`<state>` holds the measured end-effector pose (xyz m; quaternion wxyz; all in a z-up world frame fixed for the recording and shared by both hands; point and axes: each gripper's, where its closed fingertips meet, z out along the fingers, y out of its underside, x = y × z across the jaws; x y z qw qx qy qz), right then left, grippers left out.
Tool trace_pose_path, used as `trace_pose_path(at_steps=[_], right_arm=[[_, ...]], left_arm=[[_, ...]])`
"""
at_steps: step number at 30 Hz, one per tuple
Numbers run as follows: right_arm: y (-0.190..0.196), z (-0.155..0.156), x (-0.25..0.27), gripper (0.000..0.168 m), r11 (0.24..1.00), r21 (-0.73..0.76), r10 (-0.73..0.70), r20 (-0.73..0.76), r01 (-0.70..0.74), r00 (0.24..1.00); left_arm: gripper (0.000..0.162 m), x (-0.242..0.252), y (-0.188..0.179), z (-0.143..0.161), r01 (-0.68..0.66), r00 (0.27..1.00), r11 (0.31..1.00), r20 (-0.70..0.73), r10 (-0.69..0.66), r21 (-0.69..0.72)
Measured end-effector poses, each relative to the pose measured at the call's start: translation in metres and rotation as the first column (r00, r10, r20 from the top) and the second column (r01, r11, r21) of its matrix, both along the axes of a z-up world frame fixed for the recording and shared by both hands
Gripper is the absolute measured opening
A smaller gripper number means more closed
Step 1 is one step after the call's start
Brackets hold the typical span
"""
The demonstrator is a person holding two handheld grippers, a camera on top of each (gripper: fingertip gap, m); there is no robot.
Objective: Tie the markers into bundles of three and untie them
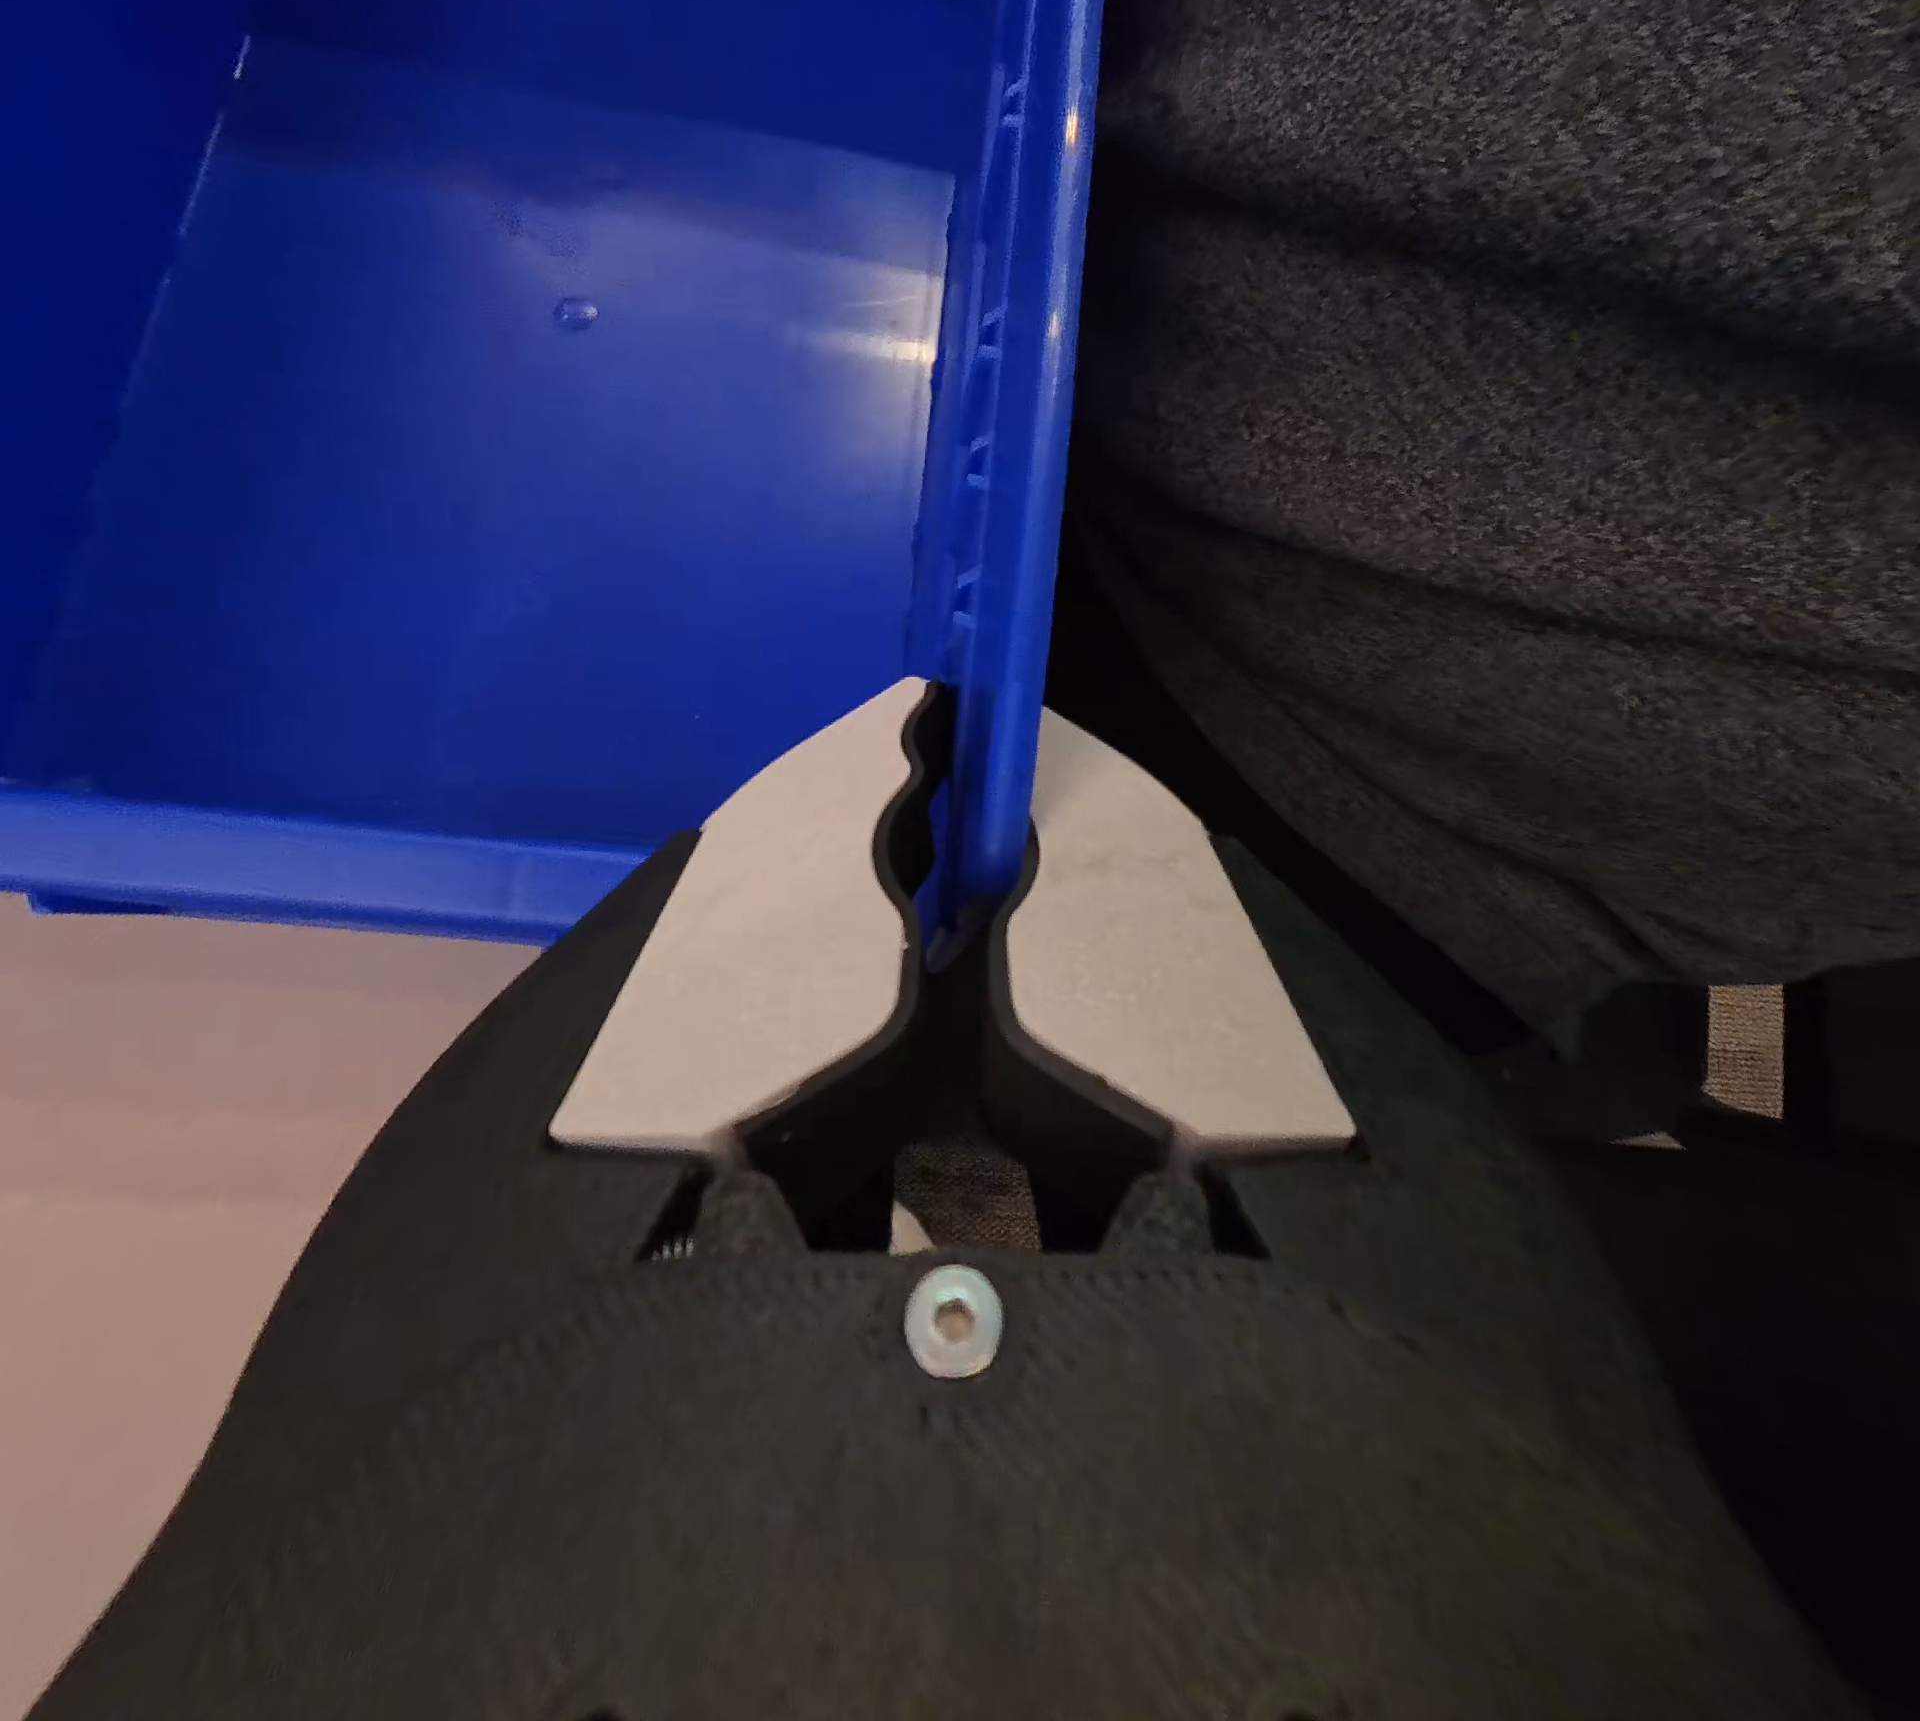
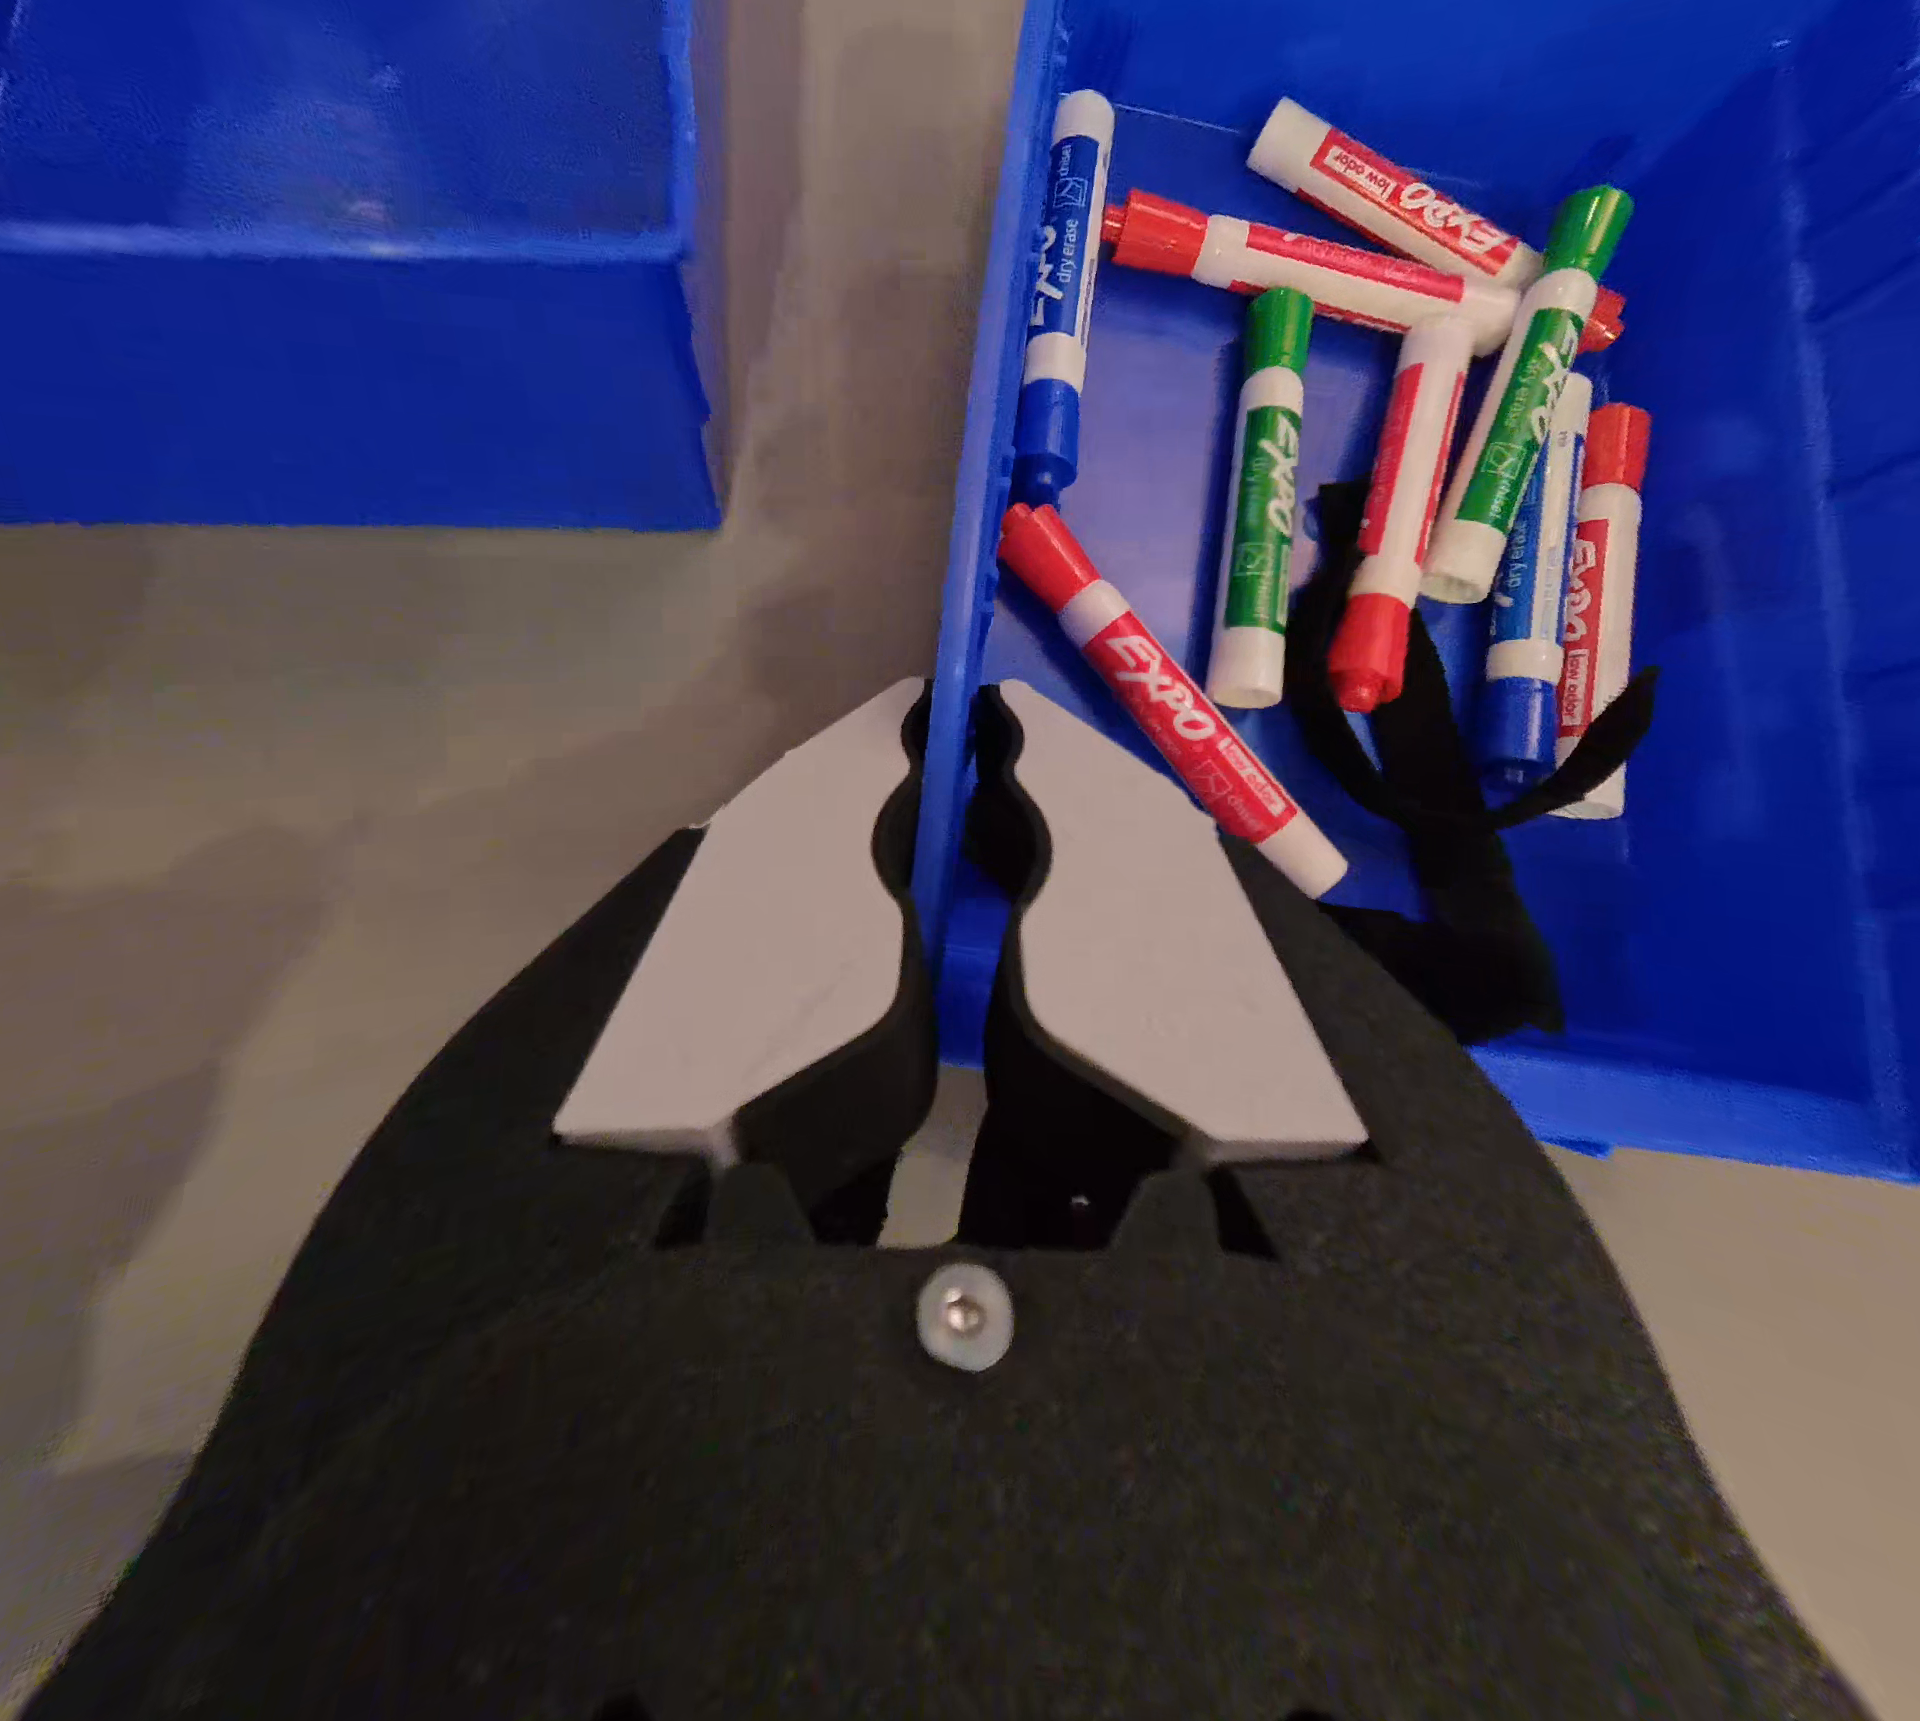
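1. Left tongs clench the side wall of an empty blue bin on the pale desk.
2. Right tongs clench the wall of another blue bin.
3. Loose markers and black ties lie inside it.

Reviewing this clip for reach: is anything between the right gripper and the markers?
Yes. The right gripper is shut on the bin wall, not free; the markers lie loose inside the bin, black strap lying among them.

Loose red, green and blue markers lie jumbled in a blue bin, beside a black strap.
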<state>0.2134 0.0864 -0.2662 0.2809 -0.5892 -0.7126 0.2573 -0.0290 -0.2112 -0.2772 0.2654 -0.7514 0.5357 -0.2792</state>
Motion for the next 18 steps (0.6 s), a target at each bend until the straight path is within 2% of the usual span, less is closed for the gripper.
trace_pose_path(at_steps=[6, 9, 10, 13, 15, 18], right_arm=[[0.009, 0.0, -0.074, 0.006, 0.994, 0.015, 0.11, 0.025, -0.111, 0.994], [0.017, 0.001, -0.12, 0.006, 0.993, -0.014, 0.114, 0.01, -0.114, 0.993], [0.023, 0.003, -0.13, 0.016, 0.996, -0.019, 0.089, 0.011, -0.089, 0.996], [0.044, 0.04, -0.137, 0.031, 0.997, -0.042, -0.064, -0.05, 0.062, 0.997], [0.046, 0.063, -0.117, 0.044, 0.985, -0.031, -0.169, -0.035, 0.168, 0.985], [0.03, 0.079, -0.061, 0.044, 0.947, 0.037, -0.322, 0.053, 0.32, 0.945]], left_arm=[[0.005, 0.018, 0.008, 0.0, 0.011, 1.0, 0.999, 0.005, -0.011, 0.031], [0.006, 0.038, 0.023, 0.001, -0.053, 0.997, 0.998, 0.057, 0.052, 0.02], [0.006, 0.045, 0.027, 0.001, -0.076, 0.993, 0.997, 0.085, 0.076, 0.003], [0.027, 0.056, 0.043, -0.002, -0.156, 0.984, 0.988, 0.092, 0.154, 0.019], [0.04, 0.056, 0.038, 0.001, -0.142, 0.983, 0.989, 0.113, 0.147, -0.052], [0.059, 0.03, 0.047, 0.026, -0.181, 0.966, 0.982, 0.178, 0.189, -0.06]])
